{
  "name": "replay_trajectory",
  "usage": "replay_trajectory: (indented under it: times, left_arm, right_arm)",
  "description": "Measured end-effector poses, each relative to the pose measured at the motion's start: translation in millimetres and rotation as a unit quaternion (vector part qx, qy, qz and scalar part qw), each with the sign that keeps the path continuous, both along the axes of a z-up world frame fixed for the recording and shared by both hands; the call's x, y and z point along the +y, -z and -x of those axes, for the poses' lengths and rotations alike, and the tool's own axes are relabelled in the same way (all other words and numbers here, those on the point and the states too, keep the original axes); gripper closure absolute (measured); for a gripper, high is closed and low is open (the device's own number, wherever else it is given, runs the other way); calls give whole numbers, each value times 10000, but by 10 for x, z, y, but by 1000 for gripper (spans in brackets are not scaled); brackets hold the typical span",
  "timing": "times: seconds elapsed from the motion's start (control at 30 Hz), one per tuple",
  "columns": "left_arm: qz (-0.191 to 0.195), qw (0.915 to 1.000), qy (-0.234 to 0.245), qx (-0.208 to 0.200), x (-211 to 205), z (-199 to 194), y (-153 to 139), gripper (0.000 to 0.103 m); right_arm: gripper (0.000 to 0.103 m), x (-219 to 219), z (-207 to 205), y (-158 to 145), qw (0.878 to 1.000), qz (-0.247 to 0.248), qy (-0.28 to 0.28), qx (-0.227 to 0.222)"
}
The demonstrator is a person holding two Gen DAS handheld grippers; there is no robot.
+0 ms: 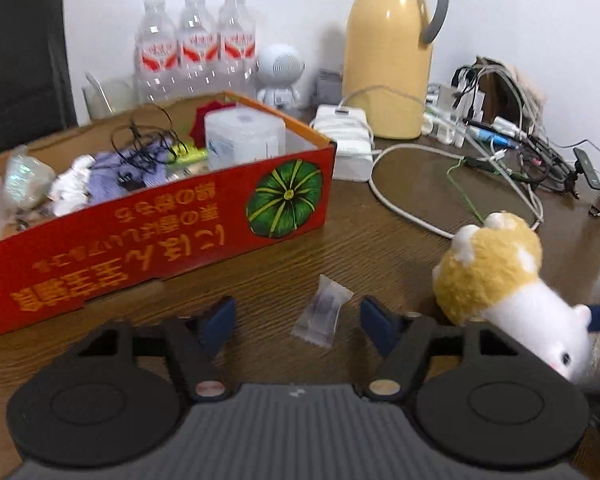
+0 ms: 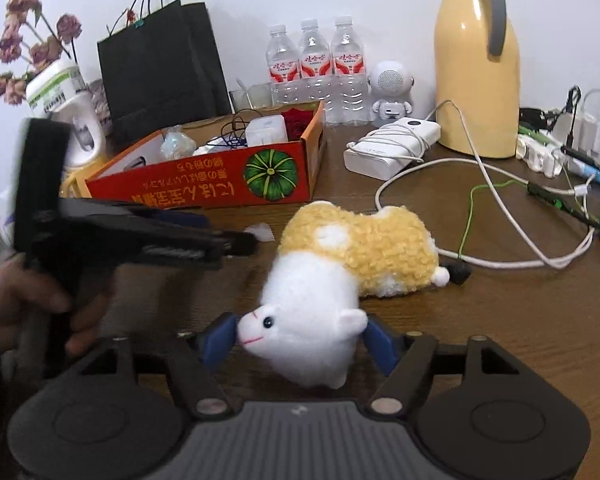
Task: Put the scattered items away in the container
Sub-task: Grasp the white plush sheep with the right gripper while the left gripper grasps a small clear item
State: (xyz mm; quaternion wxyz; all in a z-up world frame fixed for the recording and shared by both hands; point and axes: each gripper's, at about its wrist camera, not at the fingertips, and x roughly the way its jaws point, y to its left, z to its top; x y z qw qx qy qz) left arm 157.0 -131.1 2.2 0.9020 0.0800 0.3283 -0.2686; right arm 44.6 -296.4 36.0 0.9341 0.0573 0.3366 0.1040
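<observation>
A red cardboard box (image 1: 156, 224) (image 2: 204, 182) holds several items: tissue, cables, a plastic tub. A small clear wrapped packet (image 1: 322, 312) lies on the wooden table between the fingers of my open left gripper (image 1: 298, 320), not touched. A yellow-and-white plush hamster (image 1: 500, 276) (image 2: 340, 264) lies on its side to the right. My right gripper (image 2: 300, 340) has its blue pads on both sides of the plush's white head; the pads appear to touch it. The left gripper also shows in the right wrist view (image 2: 140, 236), with the packet (image 2: 262, 232) at its tip.
A yellow thermos (image 1: 388, 52) (image 2: 476, 64), white power bricks (image 1: 350, 144), three water bottles (image 1: 196, 44), a white robot speaker (image 2: 392, 92) and tangled cables (image 1: 520, 148) stand behind. A black paper bag (image 2: 160, 64) and dried flowers (image 2: 28, 36) are at the back left.
</observation>
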Motion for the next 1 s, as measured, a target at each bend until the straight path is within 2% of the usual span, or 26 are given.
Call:
replay_trajectory:
  times: [0.1, 0.17, 0.23, 0.37, 0.47, 0.53, 0.57, 0.6, 0.63, 0.83, 1.0]
  left_arm:
    - [12, 9999, 100, -4, -39, -36, -7, 50]
    - [21, 9999, 99, 5, -50, -40, -15, 70]
    - [-13, 10000, 38, -8, -58, -40, -21, 85]
    - [46, 10000, -78, 37, -27, -23, -30, 85]
    - [22, 9994, -337, -39, 34, 23, -58, 86]
    - [56, 9983, -552, -154, 133, 98, -108, 86]
    - [84, 9975, -662, -218, 199, 147, -139, 86]
    - [110, 9963, -799, -282, 282, 208, -167, 86]
    - [115, 9951, -921, -333, 364, 267, -192, 86]
    - [389, 9842, -1642, -532, 860, 699, -333, 86]
    - [545, 9764, -1974, -692, 1145, 1116, -425, 86]
  right_arm:
    - [31, 16, 13, -31, 9999, -16, 101, -77]
    - [26, 49, -4, -27, 9997, 108, 176, -112]
    - [23, 88, -42, 8, 9994, 216, 276, -66]
    - [23, 157, -104, 74, 9989, 173, 433, 24]
    - [23, 212, -133, 97, 9984, 176, 531, 15]
    - [27, 251, -148, 109, 9974, 344, 630, -29]
    - [32, 261, -153, 114, 9969, 406, 665, -47]
    - [42, 262, -156, 118, 9967, 419, 686, -73]
    - [43, 252, -155, 120, 9968, 377, 693, -115]
    - [46, 348, -129, 106, 9974, 419, 494, -311]
    - [46, 607, 31, -21, 9974, 328, -63, -638]
